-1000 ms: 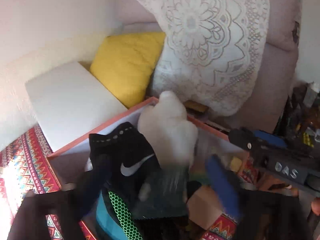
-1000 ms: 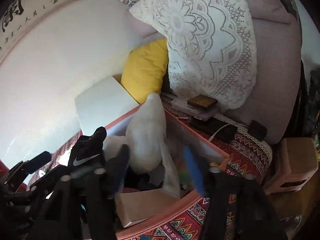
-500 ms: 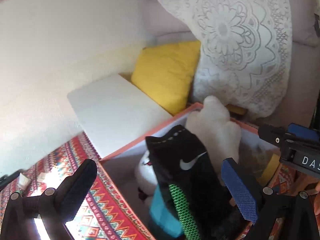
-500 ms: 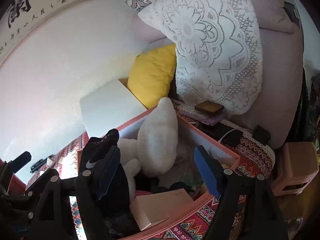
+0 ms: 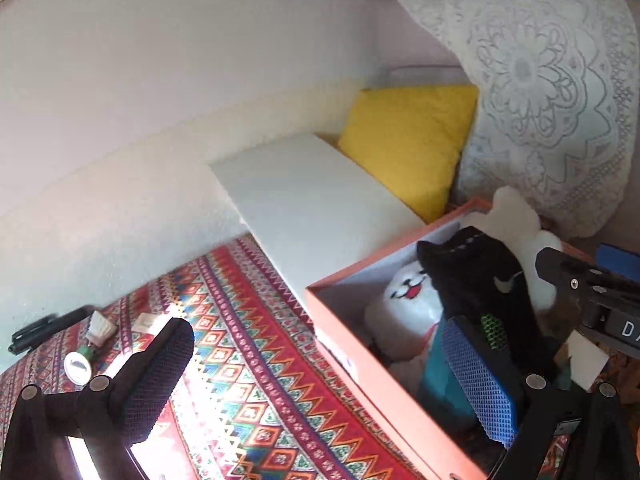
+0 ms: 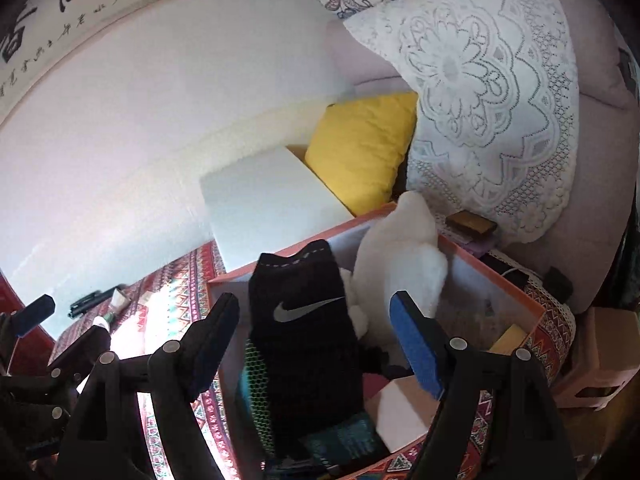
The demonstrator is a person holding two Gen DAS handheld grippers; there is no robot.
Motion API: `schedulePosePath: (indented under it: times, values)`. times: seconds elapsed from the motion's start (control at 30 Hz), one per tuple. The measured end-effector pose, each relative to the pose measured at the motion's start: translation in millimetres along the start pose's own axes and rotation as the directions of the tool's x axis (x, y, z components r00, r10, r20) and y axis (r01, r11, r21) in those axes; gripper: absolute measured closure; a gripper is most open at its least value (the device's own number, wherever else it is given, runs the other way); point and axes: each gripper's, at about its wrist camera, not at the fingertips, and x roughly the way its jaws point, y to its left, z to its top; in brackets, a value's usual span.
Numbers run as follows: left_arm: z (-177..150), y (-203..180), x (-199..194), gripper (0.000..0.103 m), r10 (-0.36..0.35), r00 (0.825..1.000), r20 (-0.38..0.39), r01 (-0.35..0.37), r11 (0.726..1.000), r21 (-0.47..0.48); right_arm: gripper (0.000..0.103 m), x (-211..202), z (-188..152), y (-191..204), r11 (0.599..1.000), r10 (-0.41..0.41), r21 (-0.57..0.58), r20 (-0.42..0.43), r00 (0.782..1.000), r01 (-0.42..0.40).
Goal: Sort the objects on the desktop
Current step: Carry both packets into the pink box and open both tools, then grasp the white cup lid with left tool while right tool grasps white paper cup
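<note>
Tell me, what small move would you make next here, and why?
Probably swing the left hand-held gripper left toward the small items on the patterned cloth. Both grippers are open and empty, the black sock already sits in the orange box beside the white plush toy, while those loose items lie outside it.

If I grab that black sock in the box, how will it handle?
The black sock is knit fabric, so it will likely hang limp and fold. It looks light. It leans on the white plush toy in the orange box, so lifting it probably won't disturb much.
</note>
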Motion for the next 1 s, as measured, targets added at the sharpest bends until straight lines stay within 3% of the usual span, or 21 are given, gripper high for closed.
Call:
schedulePosePath:
  times: [0.2, 0.3, 0.37, 0.53, 0.6, 0.73, 0.8, 0.9, 1.0]
  values:
    - [-26, 60, 4, 0.001, 0.050, 0.998, -0.038, -0.052, 0.996, -0.068, 0.021, 17, -14, 66, 0.994, 0.059, -0.095, -0.043, 0.997, -0.063]
    - [-48, 101, 10, 0.001, 0.075, 0.994, -0.077, -0.084, 0.989, -0.122, 0.020, 31, -27, 102, 0.979, 0.139, -0.132, -0.107, 0.985, -0.152]
    - [-67, 131, 19, 0.001, 0.101, 0.988, -0.113, -0.118, 0.981, -0.151, 0.020, 44, -35, 126, 0.961, 0.222, -0.131, -0.172, 0.960, -0.245]
    - [-122, 222, 54, 0.001, 0.188, 0.952, -0.242, -0.235, 0.954, -0.186, 0.018, 90, -47, 188, 0.890, 0.415, -0.053, -0.319, 0.852, -0.454]
    - [-141, 263, 74, 0.001, 0.178, 0.940, -0.290, -0.251, 0.938, -0.239, 0.017, 115, -44, 214, 0.897, 0.393, -0.072, -0.323, 0.861, -0.437]
    - [-172, 337, 122, 0.001, 0.135, 0.925, -0.356, -0.260, 0.906, -0.333, 0.012, 181, -39, 274, 0.910, 0.271, -0.229, -0.300, 0.915, -0.344]
    - [-182, 363, 150, 0.001, 0.144, 0.917, -0.371, -0.281, 0.894, -0.348, 0.012, 221, -43, 308, 0.890, 0.224, -0.315, -0.325, 0.919, -0.329]
    - [-190, 395, 194, 0.001, 0.130, 0.917, -0.377, -0.285, 0.875, -0.391, 0.012, 282, -48, 356, 0.856, 0.217, -0.360, -0.401, 0.890, -0.371]
    - [-190, 416, 235, 0.001, 0.122, 0.924, -0.363, -0.278, 0.866, -0.416, 0.011, 332, -39, 391, 0.854, 0.333, -0.230, -0.448, 0.830, -0.467]
